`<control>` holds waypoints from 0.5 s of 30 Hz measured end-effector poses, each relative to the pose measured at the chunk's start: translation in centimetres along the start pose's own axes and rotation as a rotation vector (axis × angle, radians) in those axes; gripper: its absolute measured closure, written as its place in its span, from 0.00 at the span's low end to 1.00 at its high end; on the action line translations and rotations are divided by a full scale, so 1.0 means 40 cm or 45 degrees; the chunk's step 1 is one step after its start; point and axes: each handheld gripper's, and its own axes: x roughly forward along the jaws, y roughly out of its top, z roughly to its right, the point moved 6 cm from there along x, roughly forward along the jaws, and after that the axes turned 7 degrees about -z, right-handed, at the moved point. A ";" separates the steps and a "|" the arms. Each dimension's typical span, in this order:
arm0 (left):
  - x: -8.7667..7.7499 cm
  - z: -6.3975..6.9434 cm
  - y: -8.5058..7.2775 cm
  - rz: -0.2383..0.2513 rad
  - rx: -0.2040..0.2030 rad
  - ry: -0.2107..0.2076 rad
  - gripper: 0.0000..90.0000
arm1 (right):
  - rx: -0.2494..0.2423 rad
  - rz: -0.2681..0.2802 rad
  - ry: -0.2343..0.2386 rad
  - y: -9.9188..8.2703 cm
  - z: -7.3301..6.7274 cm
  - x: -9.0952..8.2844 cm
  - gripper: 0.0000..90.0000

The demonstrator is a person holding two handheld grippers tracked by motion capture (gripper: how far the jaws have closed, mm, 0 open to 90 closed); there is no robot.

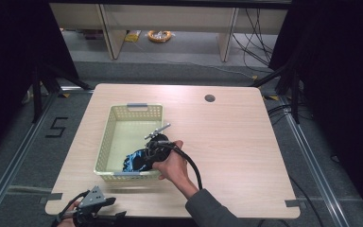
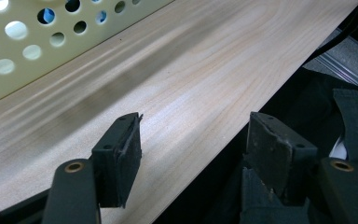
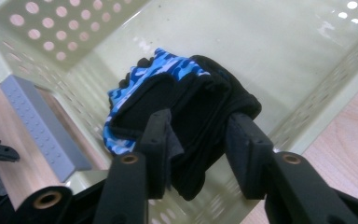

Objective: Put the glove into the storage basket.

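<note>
A black glove with a blue camouflage back [image 1: 134, 161] [image 3: 168, 88] lies in the near right corner of a pale yellow perforated basket [image 1: 105, 142] [image 3: 261, 46]. My right gripper [image 1: 145, 158] [image 3: 198, 119] reaches down into that corner. Its jaws stand apart on either side of the glove's black cuff, and the fabric lies loose between them. My left gripper [image 1: 116, 208] [image 2: 196, 123] hovers at the table's front edge, left of the basket, open with nothing between its jaws.
The basket has grey handles [image 1: 137, 105] [image 3: 37, 121] and sits left of centre on the wooden table [image 1: 236, 151] [image 2: 168, 70]. A round cable hole [image 1: 210, 98] is at the back. Dark clothing [image 2: 335, 107] lies just below the table's front edge.
</note>
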 end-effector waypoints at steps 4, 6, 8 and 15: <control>-0.002 0.001 0.003 0.013 0.011 -0.007 0.39 | 0.029 0.002 0.022 0.003 -0.002 -0.007 0.62; -0.002 0.002 0.002 0.005 -0.007 -0.008 0.39 | 0.020 0.012 0.022 0.007 0.002 -0.012 0.60; -0.002 -0.002 0.003 0.007 0.015 0.008 0.39 | 0.028 0.013 0.021 0.009 0.001 -0.019 0.59; -0.003 -0.001 0.003 0.001 0.011 -0.012 0.39 | 0.007 0.040 0.014 0.017 0.008 -0.044 0.59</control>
